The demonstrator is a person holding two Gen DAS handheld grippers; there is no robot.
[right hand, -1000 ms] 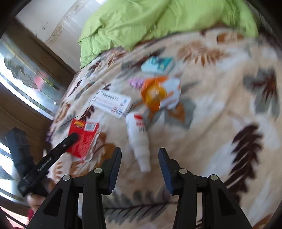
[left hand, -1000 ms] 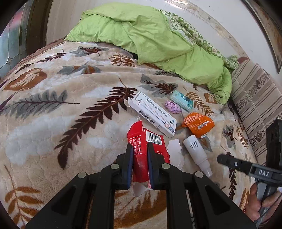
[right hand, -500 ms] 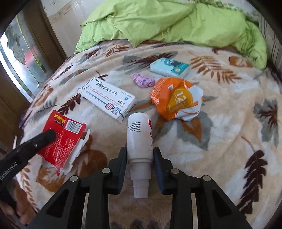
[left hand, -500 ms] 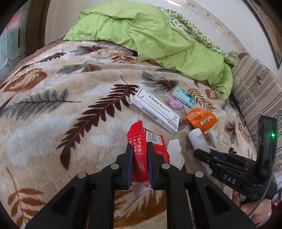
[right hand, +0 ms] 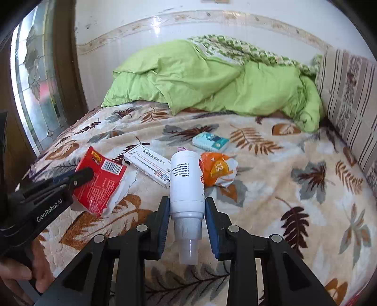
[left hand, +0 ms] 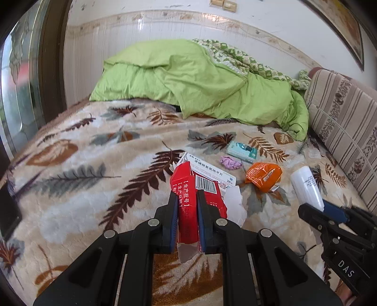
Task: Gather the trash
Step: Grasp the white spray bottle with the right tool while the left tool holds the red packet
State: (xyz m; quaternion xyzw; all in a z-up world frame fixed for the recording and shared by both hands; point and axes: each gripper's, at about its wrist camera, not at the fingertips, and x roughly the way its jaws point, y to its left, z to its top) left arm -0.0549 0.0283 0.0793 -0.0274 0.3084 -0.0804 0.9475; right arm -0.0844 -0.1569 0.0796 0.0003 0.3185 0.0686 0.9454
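Observation:
My left gripper is shut on a torn red carton and holds it above the leaf-patterned blanket; the carton also shows in the right wrist view. My right gripper is shut on a white spray bottle, lifted off the bed, nozzle toward the camera; the bottle also shows in the left wrist view. On the blanket lie a white medicine box, an orange wrapper, a teal packet and a purple wad.
A green duvet is heaped at the head of the bed. A striped cushion lines the right side. A glass door stands at the left. A white tiled wall is behind.
My right gripper closed on the white bottle and lifted it off the blanket. My left gripper rose with the red carton. Both views tilted up toward the wall.

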